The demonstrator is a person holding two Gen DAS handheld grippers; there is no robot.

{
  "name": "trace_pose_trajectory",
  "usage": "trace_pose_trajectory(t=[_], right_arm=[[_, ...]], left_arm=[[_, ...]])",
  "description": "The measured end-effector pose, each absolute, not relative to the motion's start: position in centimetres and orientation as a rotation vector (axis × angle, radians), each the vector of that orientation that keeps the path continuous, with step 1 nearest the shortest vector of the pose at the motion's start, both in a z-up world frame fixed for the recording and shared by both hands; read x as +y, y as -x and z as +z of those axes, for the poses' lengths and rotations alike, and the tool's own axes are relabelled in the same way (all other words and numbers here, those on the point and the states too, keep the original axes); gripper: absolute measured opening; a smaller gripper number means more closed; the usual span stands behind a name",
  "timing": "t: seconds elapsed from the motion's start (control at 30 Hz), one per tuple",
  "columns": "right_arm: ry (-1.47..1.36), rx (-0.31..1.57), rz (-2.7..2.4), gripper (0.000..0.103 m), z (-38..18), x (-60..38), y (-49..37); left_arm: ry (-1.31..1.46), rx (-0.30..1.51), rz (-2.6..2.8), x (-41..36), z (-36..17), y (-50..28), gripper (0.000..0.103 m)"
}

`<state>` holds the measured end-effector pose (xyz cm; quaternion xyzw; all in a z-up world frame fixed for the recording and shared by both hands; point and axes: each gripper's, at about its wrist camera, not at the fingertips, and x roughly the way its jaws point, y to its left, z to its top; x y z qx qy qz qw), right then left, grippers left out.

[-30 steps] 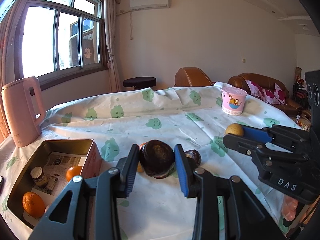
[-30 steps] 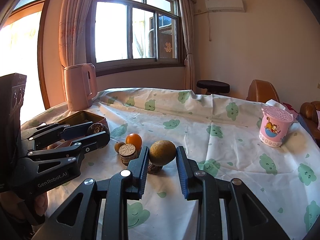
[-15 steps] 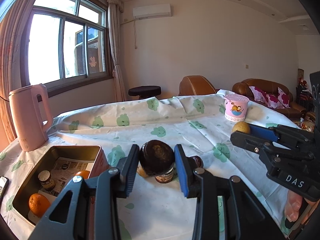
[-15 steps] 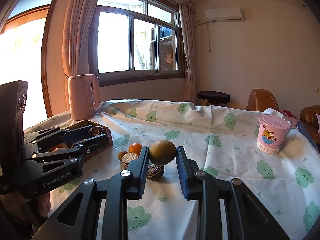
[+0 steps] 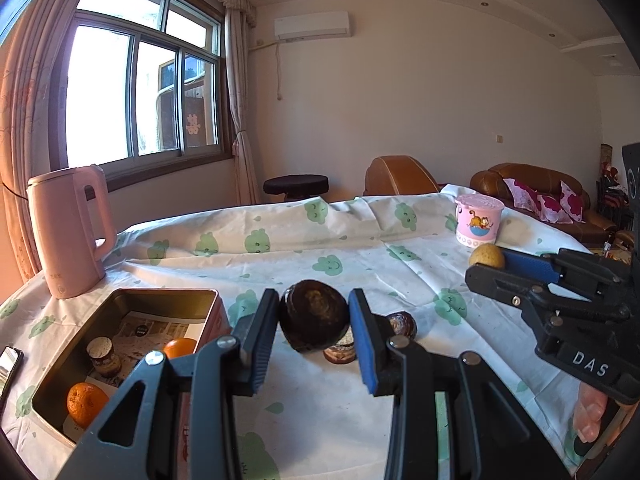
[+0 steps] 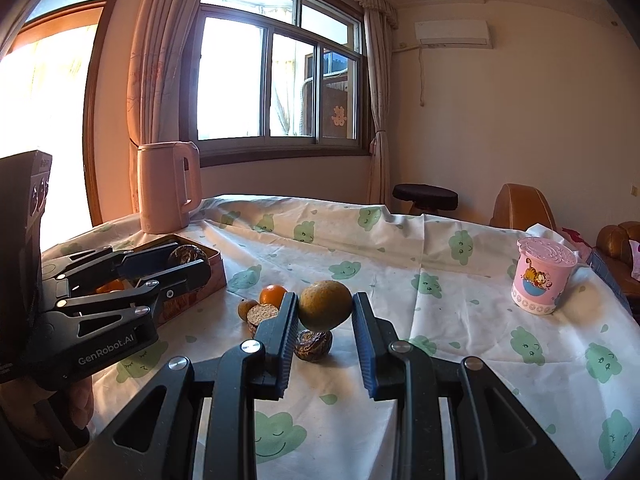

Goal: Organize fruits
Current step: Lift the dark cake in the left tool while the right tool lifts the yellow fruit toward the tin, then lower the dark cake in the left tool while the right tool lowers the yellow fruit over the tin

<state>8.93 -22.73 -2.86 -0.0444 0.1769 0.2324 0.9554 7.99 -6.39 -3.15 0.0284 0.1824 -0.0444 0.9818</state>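
Fruits split between the tin and the cloth, two already in the jaws. Left wrist view: left gripper (image 5: 314,322) pinches a dark brown fruit (image 5: 313,320) between its blue pads, up off the tablecloth (image 5: 320,412), just right of the metal tin (image 5: 124,300). Tin holds two oranges (image 5: 85,403) and a small jar (image 5: 101,354) on paper. Right gripper (image 5: 486,262) shows at the right, well away from the tin. Right wrist view: right gripper clamps a yellow-brown fruit (image 6: 325,305), lifted; loose fruits (image 6: 272,294) lie on the cloth between it and the tin. Left gripper (image 6: 192,260) hangs at the tin's near rim with the dark fruit. Risks, my read: round fruit could squirt from the flat pads if squeezed off-centre; both grippers heading for the tin could collide; a high release could bounce fruit out or knock the jar.
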Motion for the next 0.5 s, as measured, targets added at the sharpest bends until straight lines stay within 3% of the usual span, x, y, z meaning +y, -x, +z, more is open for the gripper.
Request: trace_pose_trajectory(t=[0.5], right_arm=[[0.129, 0.363, 0.613, 0.029, -0.3, -15.9, -9.7]], left_arm=[[-0.001, 0.386, 0.011, 0.0, -2.8, -7.5, 0.038]])
